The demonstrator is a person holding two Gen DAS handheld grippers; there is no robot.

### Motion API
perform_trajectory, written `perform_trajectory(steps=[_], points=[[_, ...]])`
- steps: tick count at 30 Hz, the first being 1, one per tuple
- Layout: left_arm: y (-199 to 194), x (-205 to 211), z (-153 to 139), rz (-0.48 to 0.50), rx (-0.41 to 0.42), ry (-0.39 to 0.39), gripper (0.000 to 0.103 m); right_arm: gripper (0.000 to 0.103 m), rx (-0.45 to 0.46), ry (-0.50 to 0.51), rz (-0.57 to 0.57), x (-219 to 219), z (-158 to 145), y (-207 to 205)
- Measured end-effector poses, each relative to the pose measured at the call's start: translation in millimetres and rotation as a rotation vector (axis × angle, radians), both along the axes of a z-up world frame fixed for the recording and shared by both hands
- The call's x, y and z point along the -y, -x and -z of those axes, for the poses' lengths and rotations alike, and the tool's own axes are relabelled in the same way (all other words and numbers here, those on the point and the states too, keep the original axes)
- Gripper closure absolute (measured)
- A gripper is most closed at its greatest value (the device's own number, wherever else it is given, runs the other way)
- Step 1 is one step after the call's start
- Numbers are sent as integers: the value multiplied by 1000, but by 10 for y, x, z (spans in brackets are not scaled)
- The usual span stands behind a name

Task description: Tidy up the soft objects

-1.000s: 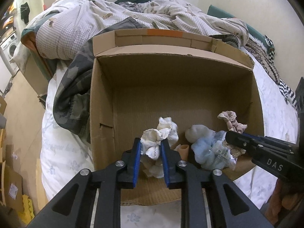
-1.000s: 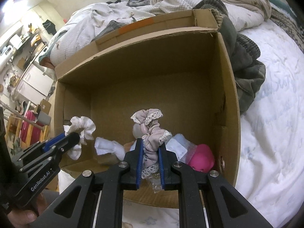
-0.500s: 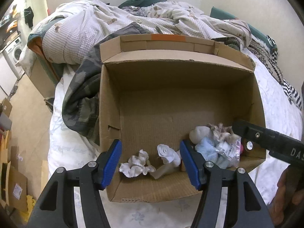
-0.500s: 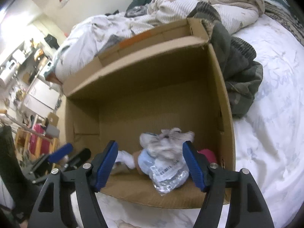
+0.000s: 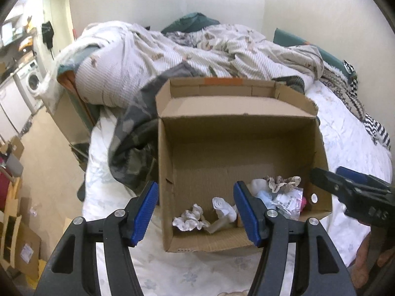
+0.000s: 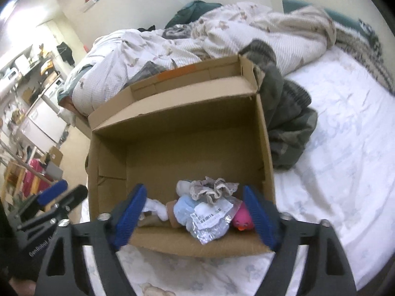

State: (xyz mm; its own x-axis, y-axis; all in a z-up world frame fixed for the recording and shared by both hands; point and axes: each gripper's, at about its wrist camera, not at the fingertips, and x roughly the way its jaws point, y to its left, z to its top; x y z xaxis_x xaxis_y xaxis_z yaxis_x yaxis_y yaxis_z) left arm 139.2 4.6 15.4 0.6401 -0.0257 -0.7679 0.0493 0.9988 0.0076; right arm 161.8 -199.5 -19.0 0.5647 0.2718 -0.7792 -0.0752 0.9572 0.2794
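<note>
An open cardboard box (image 5: 246, 128) sits on the bed. Inside, near its front wall, lie a white scrunchie (image 5: 188, 220) and a white rolled sock (image 5: 223, 209). To their right is a heap: a mauve lace scrunchie (image 6: 214, 188), a light blue soft toy (image 6: 185, 209), a labelled plastic bag (image 6: 212, 219) and a pink duck toy (image 6: 243, 220). My left gripper (image 5: 195, 197) hovers open above the box's front left, holding nothing. My right gripper (image 6: 193, 194) hangs over the heap with its jaws opening and nothing between the pads.
A rumpled checked duvet (image 5: 153, 59) and a camouflage blanket (image 5: 133, 143) lie behind and left of the box. White floral sheet (image 6: 333, 148) spreads to the right. Off the bed's left edge are the floor, flat cardboard (image 5: 22, 254) and a washing machine (image 5: 32, 81).
Both grippers let go of their scrunchies, which dropped into the box. Both opened wide, then rose and drew back from the box.
</note>
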Motion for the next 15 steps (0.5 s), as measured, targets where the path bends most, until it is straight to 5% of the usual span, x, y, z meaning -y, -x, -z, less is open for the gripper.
perform_trajectory(steps=[10, 15], points=[[463, -96, -335, 23, 68, 42, 38, 0, 73, -40, 33, 78, -370, 418], [663, -213, -372, -3, 61, 87, 14, 0, 126, 1, 30, 66, -475, 690]])
